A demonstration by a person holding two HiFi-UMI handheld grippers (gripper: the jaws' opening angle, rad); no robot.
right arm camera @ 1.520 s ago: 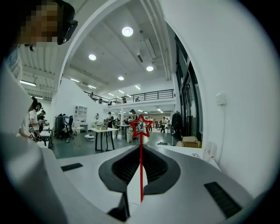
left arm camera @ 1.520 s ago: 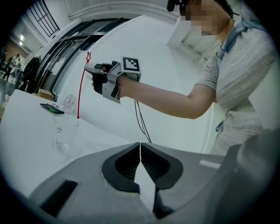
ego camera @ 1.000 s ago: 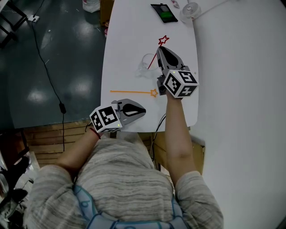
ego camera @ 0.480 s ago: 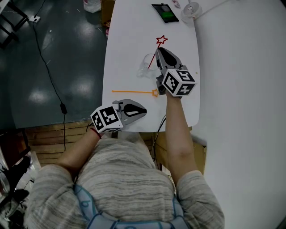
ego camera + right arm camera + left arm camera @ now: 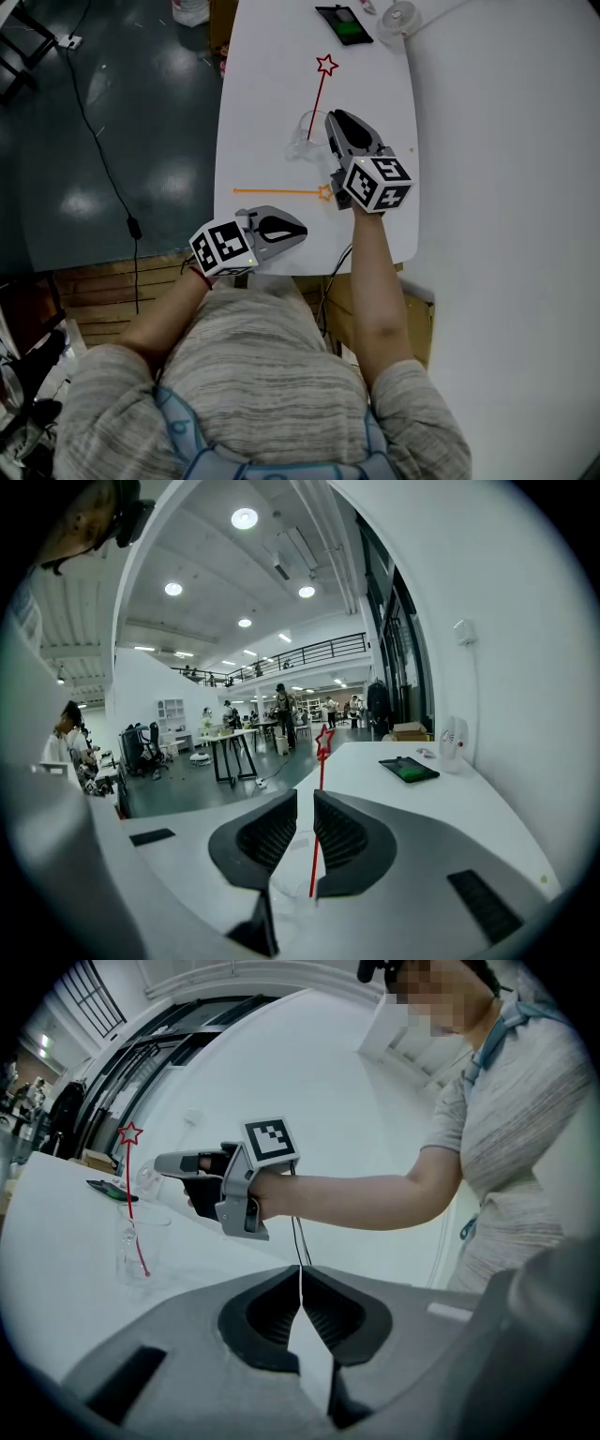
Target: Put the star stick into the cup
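Right claw [image 5: 306,799] slightly parted, empty | star stick [image 5: 319,94] in cup [image 5: 302,141] | left claw [image 5: 301,1296] pressed together

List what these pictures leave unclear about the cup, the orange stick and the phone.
Cup: in the head view its clear wall nearly vanishes against the white table; in the right gripper view the jaws of the right gripper cover most of it.
Orange star stick: head view alone; neither gripper view shows it.
Phone: screen too small to read in any view.
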